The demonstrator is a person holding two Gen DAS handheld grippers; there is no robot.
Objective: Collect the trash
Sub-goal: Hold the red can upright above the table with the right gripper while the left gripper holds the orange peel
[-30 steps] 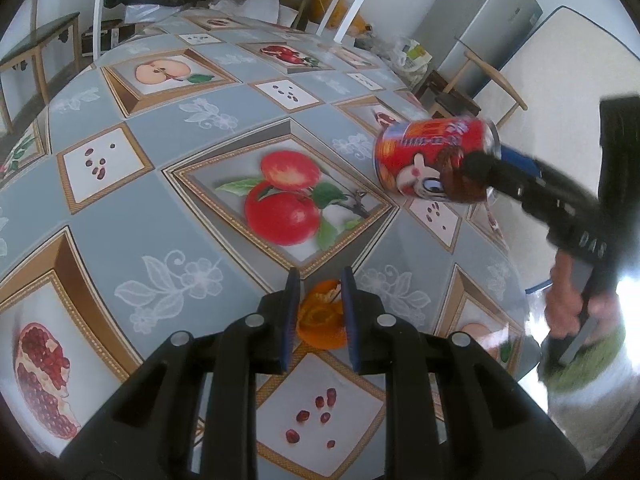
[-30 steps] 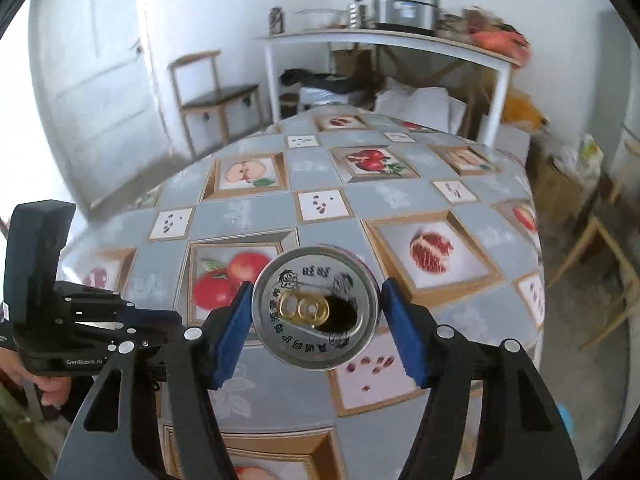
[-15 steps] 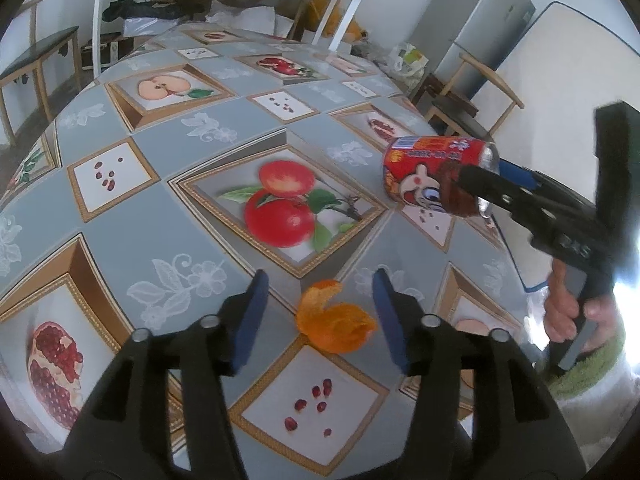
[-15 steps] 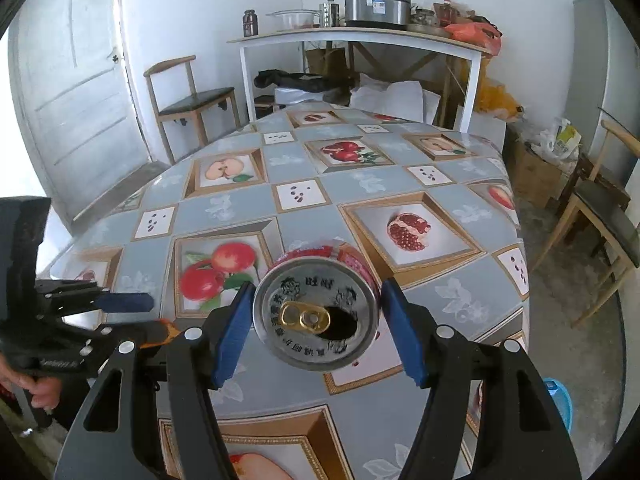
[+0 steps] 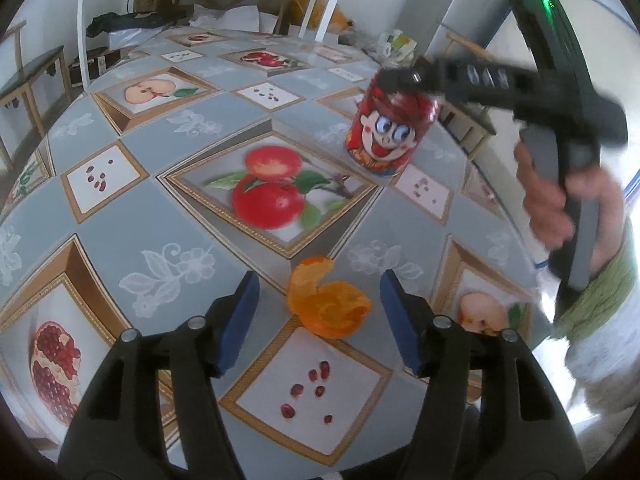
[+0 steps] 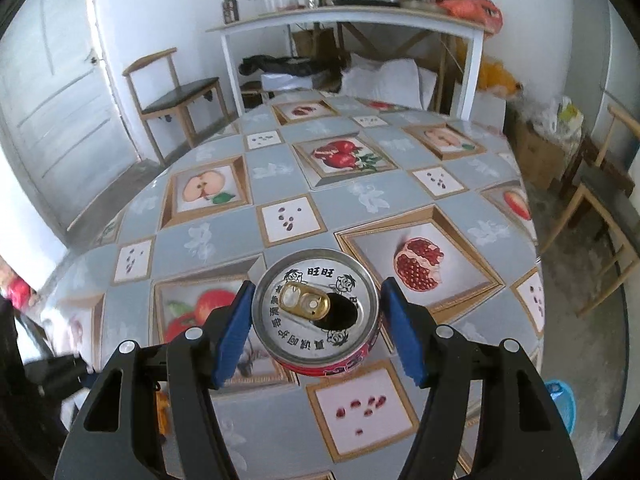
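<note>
An orange peel point(image 5: 326, 300) lies on the fruit-patterned tablecloth point(image 5: 168, 216), between the blue pads of my open left gripper point(image 5: 320, 312), untouched. A red drink can point(image 5: 386, 132) with a cartoon face stands nearly upright at the table's right side, with my right gripper point(image 5: 404, 80) around its top. In the right wrist view the can's opened silver lid point(image 6: 316, 306) sits between the right gripper's point(image 6: 316, 320) blue pads. A small gap shows on each side.
The table edge point(image 5: 532, 264) runs close on the right, with floor beyond. A wooden chair point(image 6: 176, 96) and a white side table point(image 6: 348, 24) with pots stand behind the table. A blue object point(image 6: 560, 404) lies on the floor at right.
My left gripper opened and let go of the orange peel, which now lies on the cloth. The right gripper swung the can from lying sideways to upright, down at the table.
</note>
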